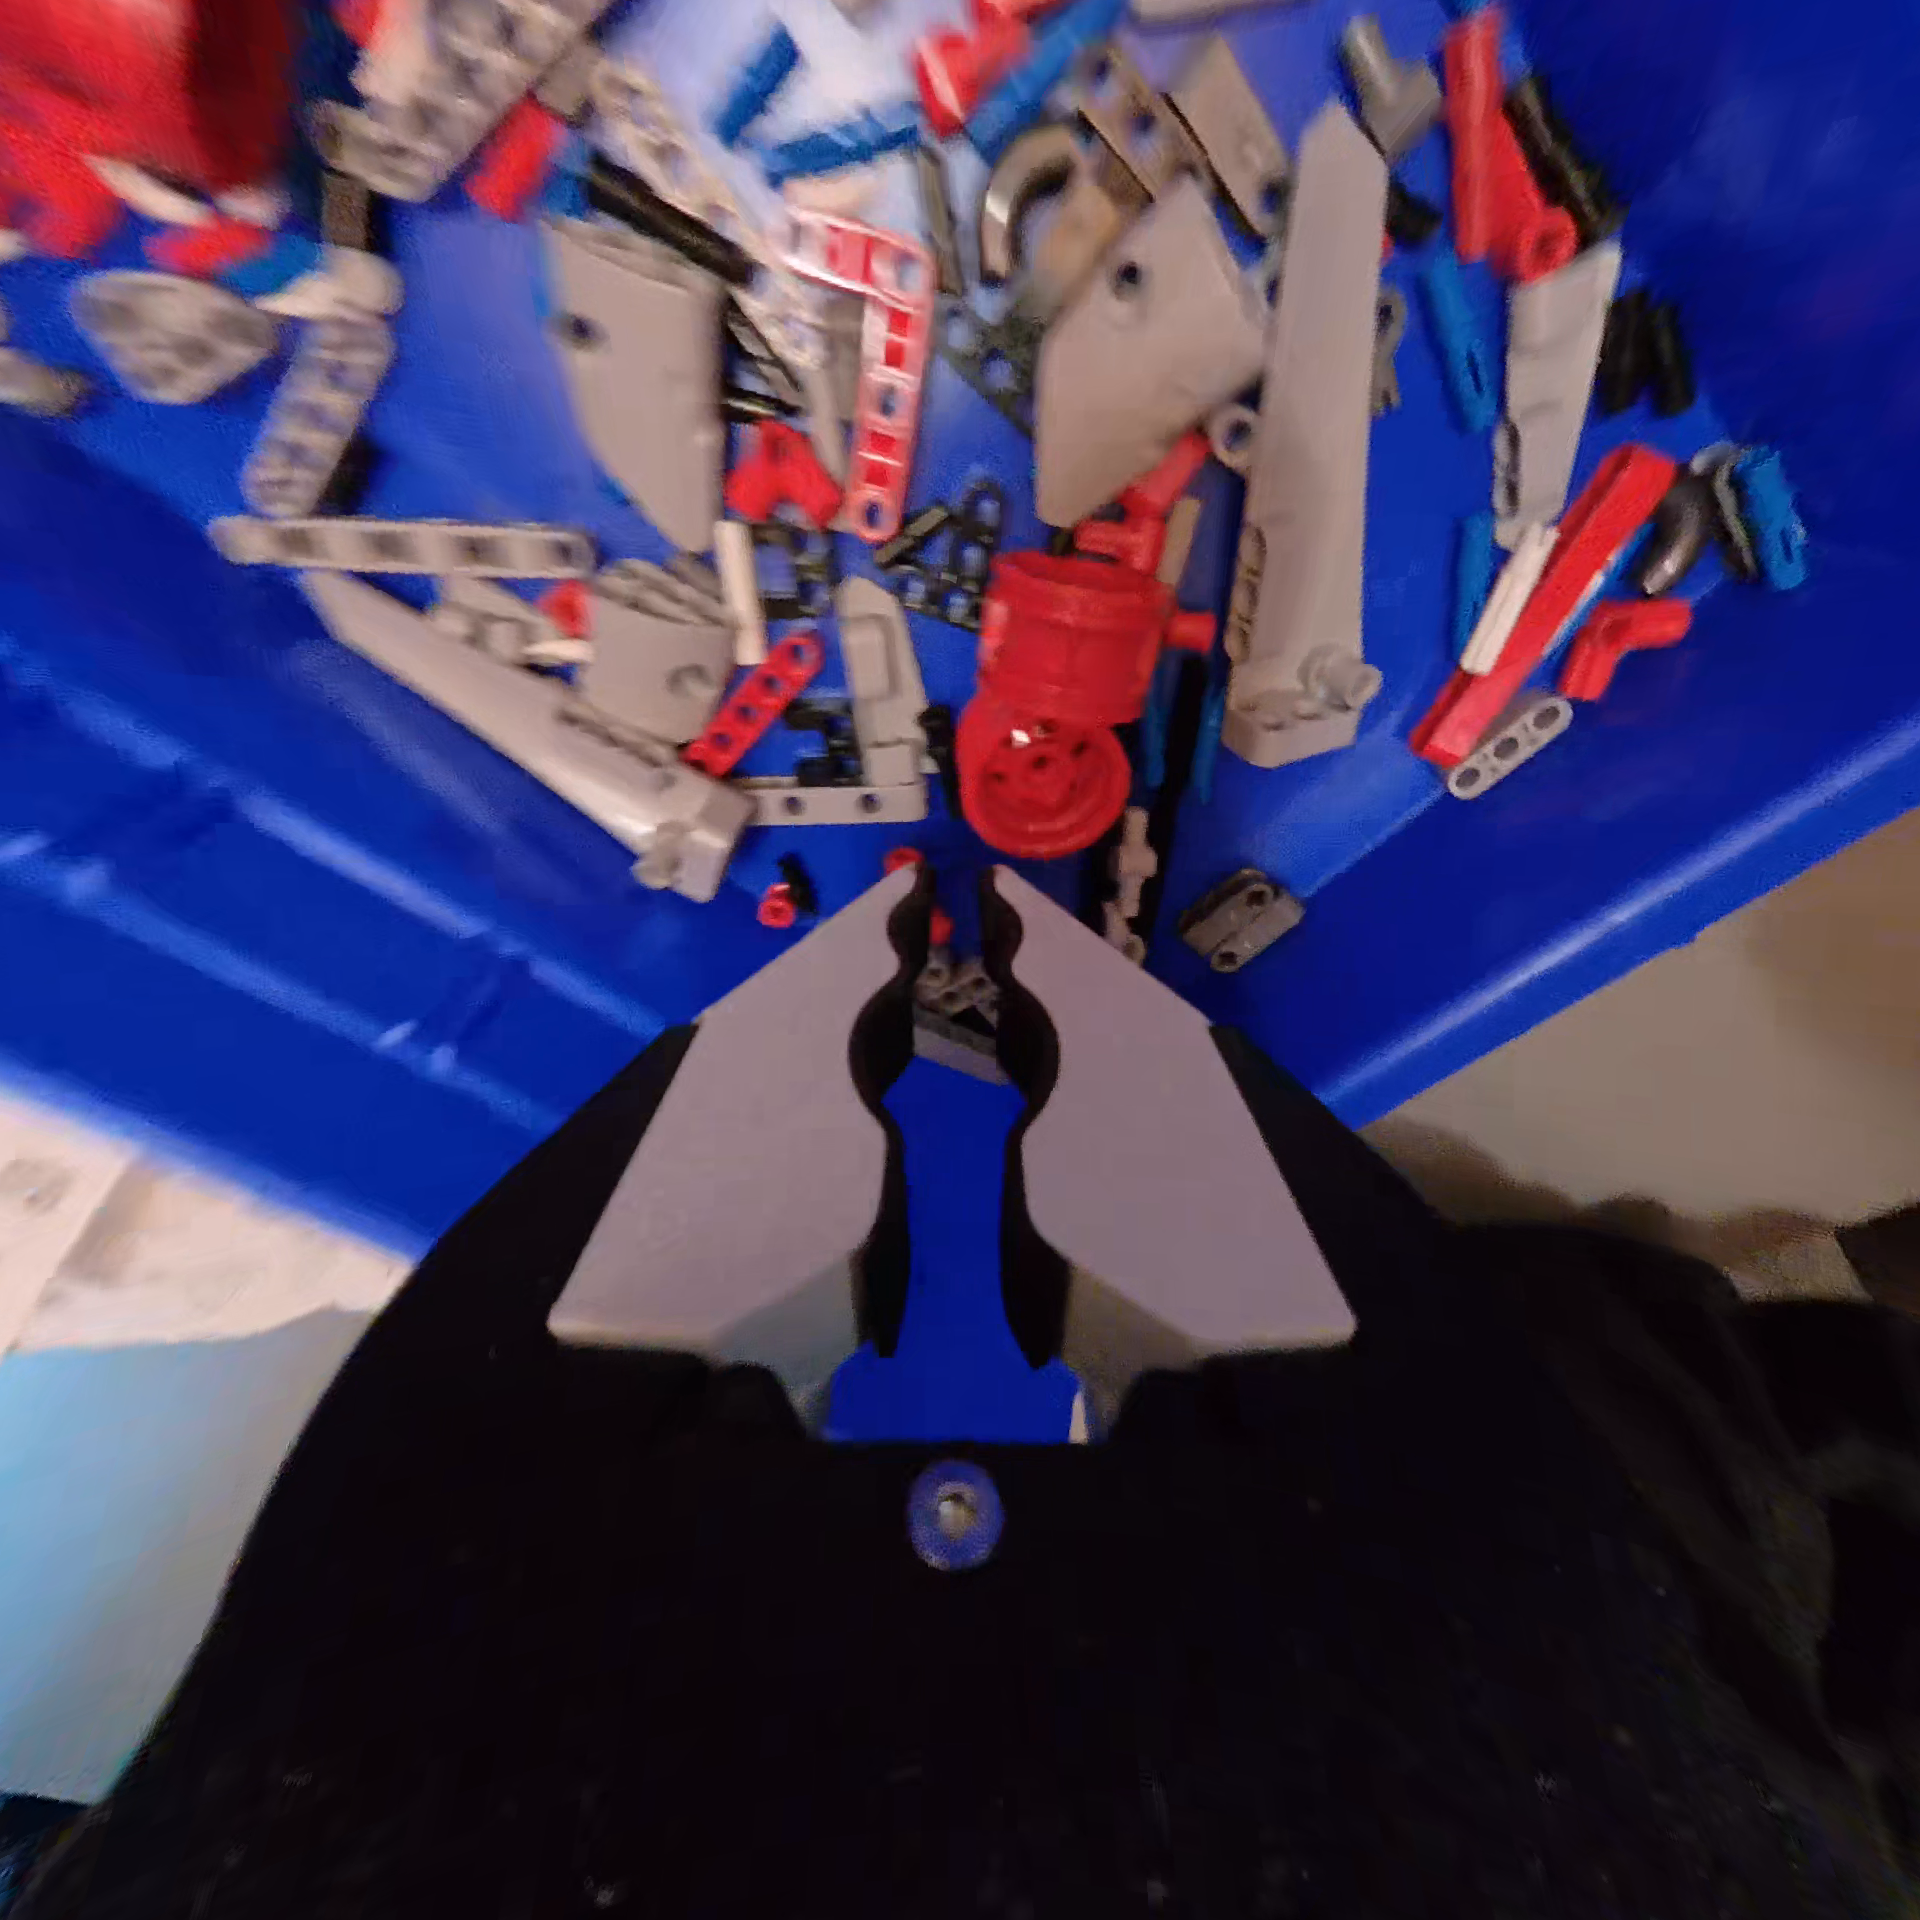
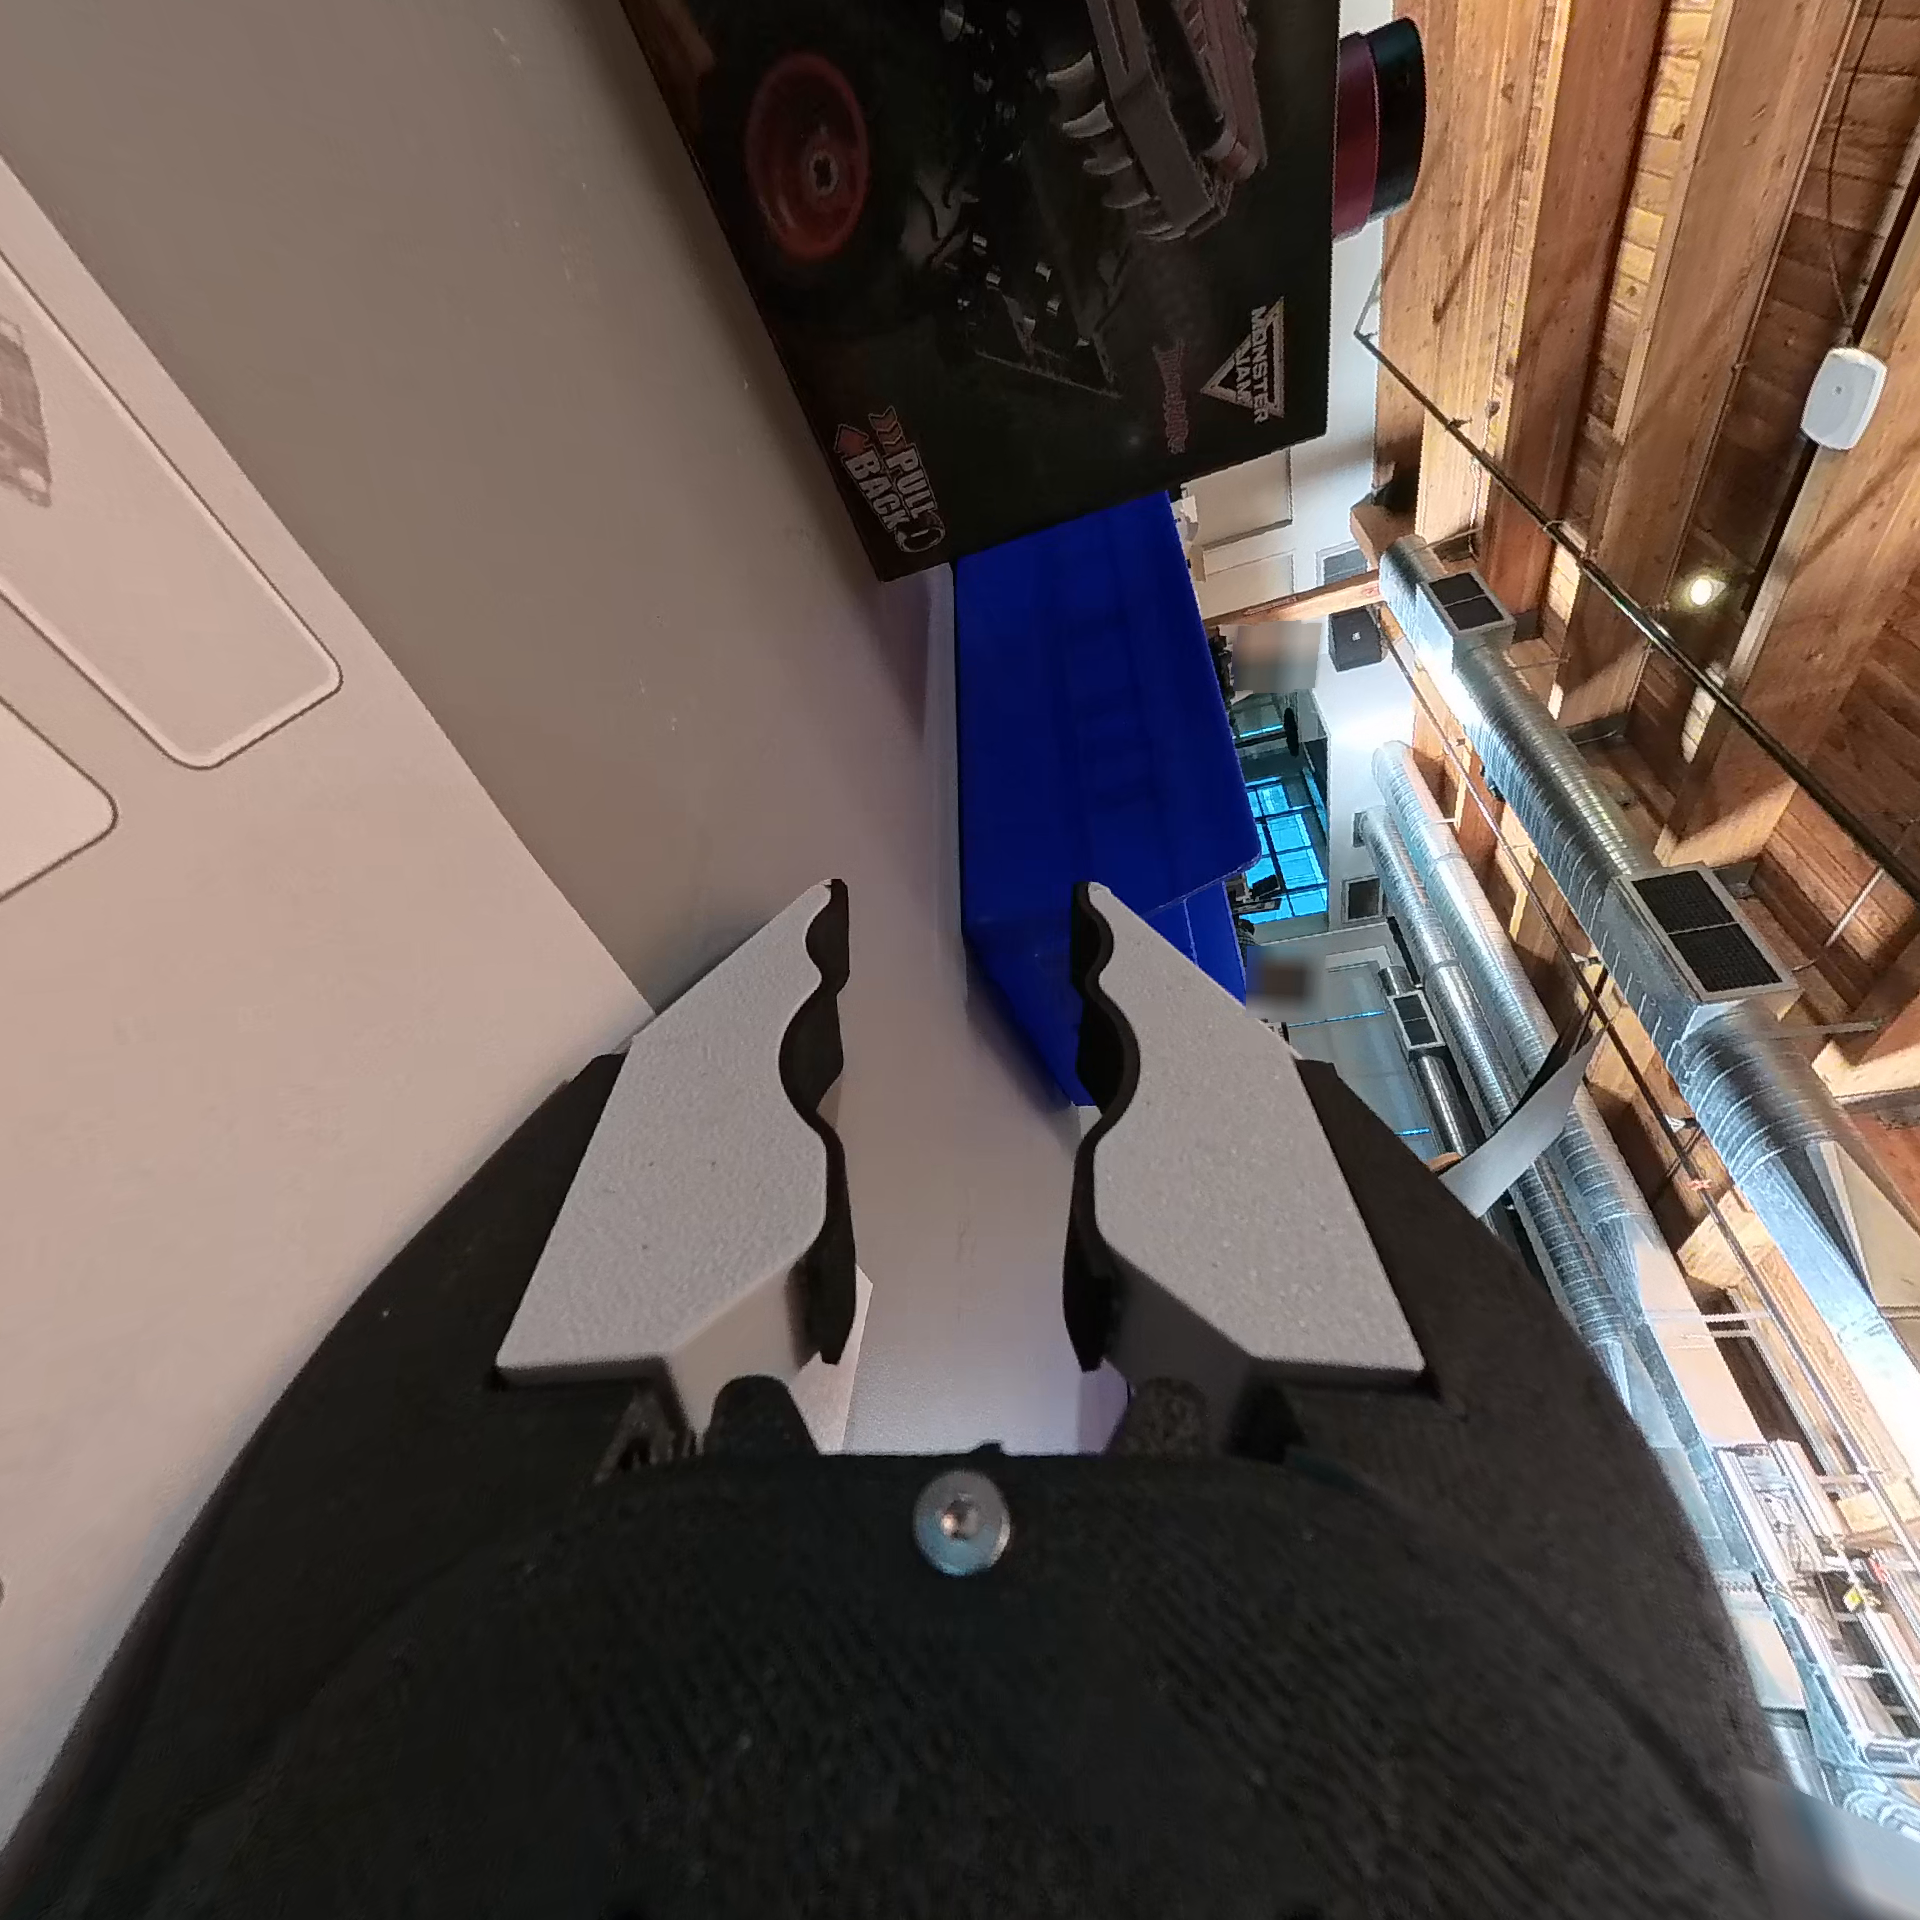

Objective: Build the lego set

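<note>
In the left wrist view, a blue bin (image 1: 260,831) holds many loose grey, red, blue and black Lego pieces. A red wheel hub (image 1: 1039,774) lies just past my fingertips. My left gripper (image 1: 951,883) hangs over the bin's near edge, its jaws almost together on a small grey holed piece (image 1: 961,997). The picture is motion-blurred. In the right wrist view, my right gripper (image 2: 961,899) is open and empty. It is turned sideways above the pale table (image 2: 468,520) and points toward the outside of the blue bin (image 2: 1081,748).
The dark Lego set box (image 2: 1039,260) stands on the table beyond the bin. A white instruction sheet (image 2: 135,582) lies on the table at the left. Wooden ceiling beams and metal ducts (image 2: 1558,831) fill the right side of that view. Some 65 centimeters of space lies between my two pairs of fingers.
</note>
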`<move>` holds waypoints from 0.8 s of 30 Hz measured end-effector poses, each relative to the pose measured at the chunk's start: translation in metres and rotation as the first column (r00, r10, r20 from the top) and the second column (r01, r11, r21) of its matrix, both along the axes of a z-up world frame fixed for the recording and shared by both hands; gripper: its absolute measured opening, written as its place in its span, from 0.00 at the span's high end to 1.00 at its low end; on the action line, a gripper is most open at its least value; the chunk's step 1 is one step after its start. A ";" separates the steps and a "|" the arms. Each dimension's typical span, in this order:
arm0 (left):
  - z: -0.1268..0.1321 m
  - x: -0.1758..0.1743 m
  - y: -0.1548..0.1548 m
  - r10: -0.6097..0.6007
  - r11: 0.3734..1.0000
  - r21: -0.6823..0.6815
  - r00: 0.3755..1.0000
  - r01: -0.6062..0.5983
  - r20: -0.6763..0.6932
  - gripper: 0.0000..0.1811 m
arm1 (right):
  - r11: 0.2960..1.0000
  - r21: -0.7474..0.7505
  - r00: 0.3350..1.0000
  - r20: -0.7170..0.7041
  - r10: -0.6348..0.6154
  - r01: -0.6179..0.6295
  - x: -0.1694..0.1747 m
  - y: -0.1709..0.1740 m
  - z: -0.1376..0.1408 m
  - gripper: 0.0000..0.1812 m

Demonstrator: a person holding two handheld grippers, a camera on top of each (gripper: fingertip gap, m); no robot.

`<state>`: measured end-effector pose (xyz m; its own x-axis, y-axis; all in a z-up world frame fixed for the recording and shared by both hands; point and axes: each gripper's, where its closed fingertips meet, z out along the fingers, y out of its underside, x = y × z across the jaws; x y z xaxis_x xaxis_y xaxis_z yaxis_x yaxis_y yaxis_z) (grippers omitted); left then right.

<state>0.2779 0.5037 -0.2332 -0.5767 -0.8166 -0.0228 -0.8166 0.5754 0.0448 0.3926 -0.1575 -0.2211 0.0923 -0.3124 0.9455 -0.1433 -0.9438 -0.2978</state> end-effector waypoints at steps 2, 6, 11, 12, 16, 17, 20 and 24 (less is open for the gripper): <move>0.016 0.013 0.012 0.051 0.998 0.042 0.992 -0.056 0.116 0.93 | 1.000 -0.001 1.000 0.000 0.001 -0.001 0.000 0.000 0.000 0.78; 0.040 0.036 0.034 0.082 0.984 0.128 0.949 -0.126 0.305 0.86 | 1.000 -0.003 1.000 0.002 0.001 -0.001 0.000 0.000 0.000 0.78; 0.034 0.062 0.014 0.145 0.989 -0.015 0.921 -0.149 0.362 0.82 | 1.000 -0.007 1.000 0.005 0.000 0.000 0.000 0.000 0.001 0.78; 0.028 0.062 0.013 0.170 0.985 -0.024 0.925 -0.172 0.340 0.81 | 1.000 -0.007 1.000 0.005 0.000 0.000 0.000 0.000 0.001 0.78; 0.010 0.066 0.015 0.276 0.957 -0.003 0.910 -0.290 0.310 0.70 | 1.000 -0.007 1.000 0.006 0.001 -0.001 0.000 0.000 0.001 0.78; 0.007 0.067 0.018 0.303 0.947 0.010 0.900 -0.322 0.312 0.70 | 1.000 -0.007 1.000 0.006 0.001 -0.001 0.000 0.000 0.001 0.78; 0.002 0.069 0.033 0.387 0.901 0.061 0.858 -0.430 0.339 0.76 | 1.000 -0.005 1.000 0.005 0.002 -0.002 0.000 0.000 0.001 0.77; -0.010 0.067 0.039 0.506 0.833 0.075 0.809 -0.549 0.300 0.78 | 1.000 -0.002 1.000 0.004 0.003 -0.003 0.000 0.000 0.001 0.77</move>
<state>0.3453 0.5423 -0.2437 -0.0136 -0.9666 -0.2559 -0.9857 0.0560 -0.1592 0.3929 -0.1572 -0.2205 0.0897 -0.3102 0.9464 -0.1397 -0.9448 -0.2964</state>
